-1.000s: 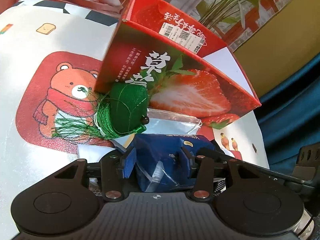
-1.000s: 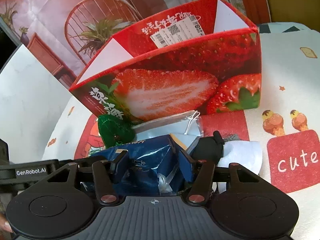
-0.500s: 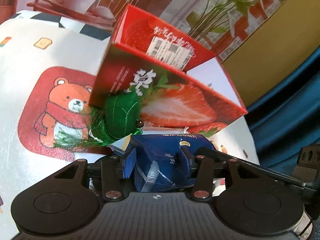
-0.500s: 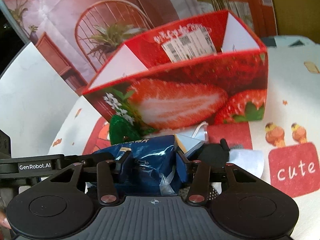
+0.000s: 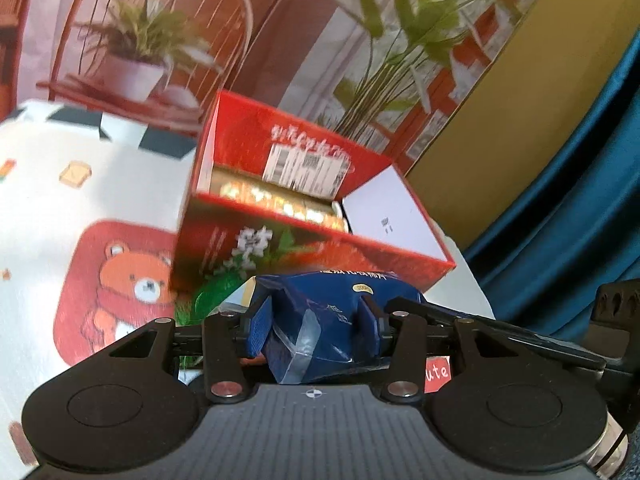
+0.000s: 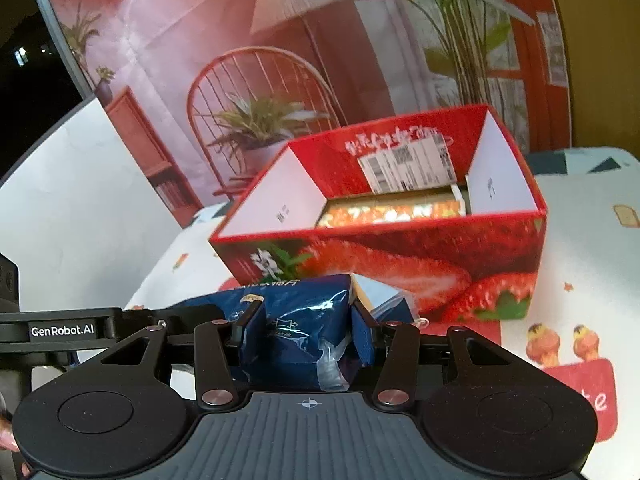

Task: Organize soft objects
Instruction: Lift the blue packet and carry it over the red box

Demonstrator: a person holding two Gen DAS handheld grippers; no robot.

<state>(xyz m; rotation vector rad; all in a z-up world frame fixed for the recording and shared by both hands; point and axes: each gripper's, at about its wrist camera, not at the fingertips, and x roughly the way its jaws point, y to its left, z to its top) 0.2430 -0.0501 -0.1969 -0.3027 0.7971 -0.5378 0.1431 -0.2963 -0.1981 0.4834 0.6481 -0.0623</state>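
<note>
Both grippers are shut on one soft blue plastic pack, seen in the left wrist view (image 5: 320, 316) and in the right wrist view (image 6: 304, 320). My left gripper (image 5: 316, 320) and my right gripper (image 6: 306, 330) hold it from opposite ends, lifted above the table, just in front of the red strawberry box (image 5: 288, 248), which also shows in the right wrist view (image 6: 400, 256). The box is open at the top and holds a shiny gold-orange pack (image 6: 384, 212). A green tasselled pouch (image 5: 212, 296) lies at the box's near wall, mostly hidden.
The table has a white cartoon cloth (image 5: 80, 208) with a red bear patch. A light blue packet (image 6: 384, 300) lies by the box's front. A printed backdrop (image 6: 280, 60) stands behind the box. A blue curtain (image 5: 580, 200) hangs at the right.
Both grippers have risen with the blue pack. The box's inside and the gold-orange pack in it have come into view, and the green pouch is now mostly hidden.
</note>
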